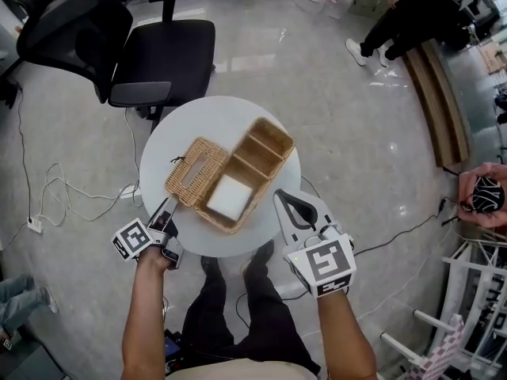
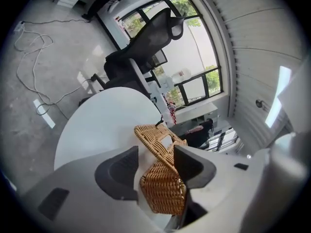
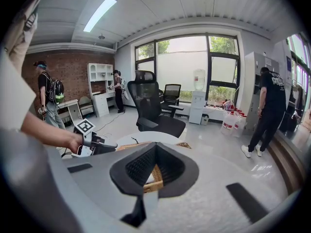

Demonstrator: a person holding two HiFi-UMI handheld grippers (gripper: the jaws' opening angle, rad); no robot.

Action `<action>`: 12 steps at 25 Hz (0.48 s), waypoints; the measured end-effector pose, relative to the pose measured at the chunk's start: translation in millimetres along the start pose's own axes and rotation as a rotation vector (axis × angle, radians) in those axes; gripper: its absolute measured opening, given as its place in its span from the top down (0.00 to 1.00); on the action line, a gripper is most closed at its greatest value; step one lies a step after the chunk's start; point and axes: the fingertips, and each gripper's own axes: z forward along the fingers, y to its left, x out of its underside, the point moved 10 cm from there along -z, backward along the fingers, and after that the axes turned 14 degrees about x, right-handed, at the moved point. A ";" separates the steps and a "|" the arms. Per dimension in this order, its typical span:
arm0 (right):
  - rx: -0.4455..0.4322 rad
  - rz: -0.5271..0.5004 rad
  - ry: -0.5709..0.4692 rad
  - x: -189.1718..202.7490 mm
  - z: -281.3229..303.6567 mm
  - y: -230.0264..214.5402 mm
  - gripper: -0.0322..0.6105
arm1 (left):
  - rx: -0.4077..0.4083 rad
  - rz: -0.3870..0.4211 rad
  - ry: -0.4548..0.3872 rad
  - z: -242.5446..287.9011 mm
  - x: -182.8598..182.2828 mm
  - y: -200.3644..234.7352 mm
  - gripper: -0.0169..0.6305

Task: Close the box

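A wicker box (image 1: 266, 185) stands open on the round white table (image 1: 198, 121), divided into compartments, with a white block (image 1: 230, 197) in the nearest one. Its wicker lid (image 1: 196, 171) lies flipped open to the left. My left gripper (image 1: 169, 216) is at the lid's near corner. In the left gripper view the left gripper (image 2: 155, 171) is open, with the lid's corner (image 2: 163, 193) between the jaws and a gap at the left pad. My right gripper (image 1: 283, 199) is shut and empty beside the box's near right end. Wicker (image 3: 154, 181) shows behind the right gripper (image 3: 154, 166).
A black office chair (image 1: 158, 46) stands just beyond the table. Cables (image 1: 55, 188) trail over the floor at left. A person (image 1: 396, 22) stands far right. A hand (image 1: 483, 196) holds a black object at the right edge, above a white rack (image 1: 467, 315).
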 end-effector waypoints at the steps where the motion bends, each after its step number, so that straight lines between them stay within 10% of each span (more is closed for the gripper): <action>1: 0.000 0.001 0.003 1.1 0.2 -0.5 0.96 | 0.009 -0.010 -0.001 1.8 0.8 1.9 0.66; 12: 0.002 0.005 0.006 4.6 0.5 -3.9 0.96 | 0.023 0.019 0.002 10.1 -1.4 -9.5 0.69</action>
